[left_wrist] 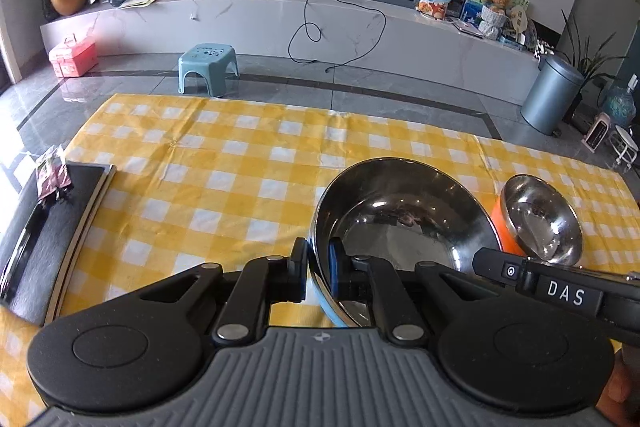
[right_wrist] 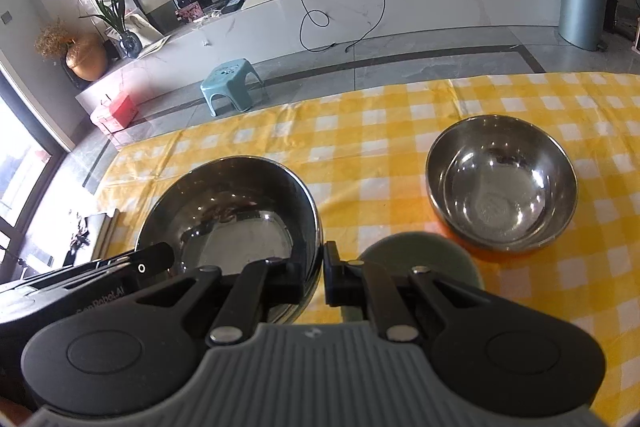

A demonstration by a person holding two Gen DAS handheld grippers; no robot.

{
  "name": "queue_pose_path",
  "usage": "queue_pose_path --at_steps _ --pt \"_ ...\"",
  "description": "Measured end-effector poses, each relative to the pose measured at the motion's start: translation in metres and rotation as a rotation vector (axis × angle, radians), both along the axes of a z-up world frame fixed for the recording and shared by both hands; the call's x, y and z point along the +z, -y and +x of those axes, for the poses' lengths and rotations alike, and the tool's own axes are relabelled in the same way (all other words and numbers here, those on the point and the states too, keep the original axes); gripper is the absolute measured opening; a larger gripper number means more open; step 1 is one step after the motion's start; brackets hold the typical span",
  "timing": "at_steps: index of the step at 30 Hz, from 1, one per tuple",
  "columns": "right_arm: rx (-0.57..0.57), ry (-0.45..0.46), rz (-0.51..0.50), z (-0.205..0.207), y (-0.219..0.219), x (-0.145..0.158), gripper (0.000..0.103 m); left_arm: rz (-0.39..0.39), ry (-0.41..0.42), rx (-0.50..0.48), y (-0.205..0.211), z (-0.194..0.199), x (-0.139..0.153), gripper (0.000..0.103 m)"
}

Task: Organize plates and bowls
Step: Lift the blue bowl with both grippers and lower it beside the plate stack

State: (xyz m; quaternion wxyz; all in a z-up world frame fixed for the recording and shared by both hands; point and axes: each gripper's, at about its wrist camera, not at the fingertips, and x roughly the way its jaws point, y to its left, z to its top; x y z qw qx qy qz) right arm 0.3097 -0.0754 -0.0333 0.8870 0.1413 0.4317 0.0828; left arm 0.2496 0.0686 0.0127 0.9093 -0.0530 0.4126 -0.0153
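Yellow-checked cloth covered the desk (right_wrist: 400, 131), where the large steel bowl (right_wrist: 232, 215) sat left of the orange-based steel bowl (right_wrist: 500, 183). Both tools pinched the large bowl's near rim: the left hand-held gripper (left_wrist: 318, 267) on its left part, the right hand-held gripper (right_wrist: 314, 277) on its right, jaws nearly closed. Two grips likely steadied it for lifting and nesting. A green dish (right_wrist: 420, 267) lay just beside.

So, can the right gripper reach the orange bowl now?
Probably not at once: the right gripper is shut on the rim of the large steel bowl. Once released, the cloth toward the orange bowl looks free.
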Motion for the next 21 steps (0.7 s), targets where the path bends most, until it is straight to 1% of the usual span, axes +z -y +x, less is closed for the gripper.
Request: queue_pose_path --at_steps 5,11,15,21 --pt "0.01 0.015 0.025 -0.044 0.0 0.012 0.006 -0.023 0.024 0.021 -0.003 -0.039 0.013 0.011" --pt "-0.006 0.019 0.059 -0.098 0.017 0.018 0.006 -0.081 0.028 0.032 0.001 -0.086 0.018 0.011" --pt "-0.032 -0.004 0.078 -0.13 0.035 0.015 0.006 -0.087 0.022 0.012 0.012 -0.109 0.017 0.011" --pt "-0.107 -0.032 0.113 -0.168 0.065 0.006 0.006 -0.121 0.015 -0.028 0.033 -0.134 0.009 0.013"
